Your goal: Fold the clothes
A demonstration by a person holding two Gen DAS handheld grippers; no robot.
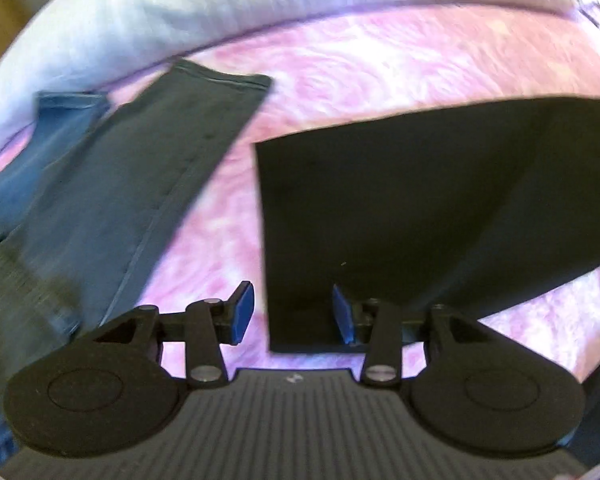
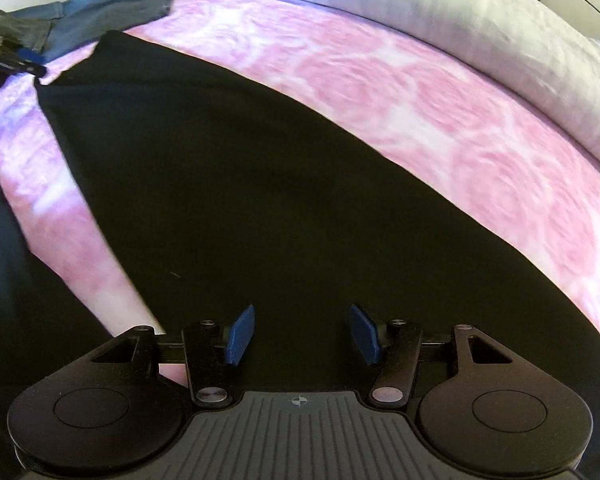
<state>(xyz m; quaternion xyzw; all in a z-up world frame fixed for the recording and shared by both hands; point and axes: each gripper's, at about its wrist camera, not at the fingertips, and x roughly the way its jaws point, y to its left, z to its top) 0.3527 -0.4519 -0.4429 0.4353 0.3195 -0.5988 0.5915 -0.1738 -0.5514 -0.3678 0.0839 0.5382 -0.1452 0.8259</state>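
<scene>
On the pink bedspread (image 2: 440, 92) the black garment (image 2: 260, 200) stretches diagonally beneath both empty, parted hand-held grippers (image 2: 302, 334).

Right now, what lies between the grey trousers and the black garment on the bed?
In the left wrist view, only bare pink bedspread lies between the grey trousers and the black garment; they do not touch.

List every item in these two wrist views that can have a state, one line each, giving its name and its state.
Black garment: spread flat on the pink bedspread, held by neither gripper.
Dark grey trousers: leg laid out straight, not folded.
Blue jeans: lying partly under the grey trousers.
Left gripper: open, holding nothing.
Right gripper: open, holding nothing, above the black garment.
</scene>
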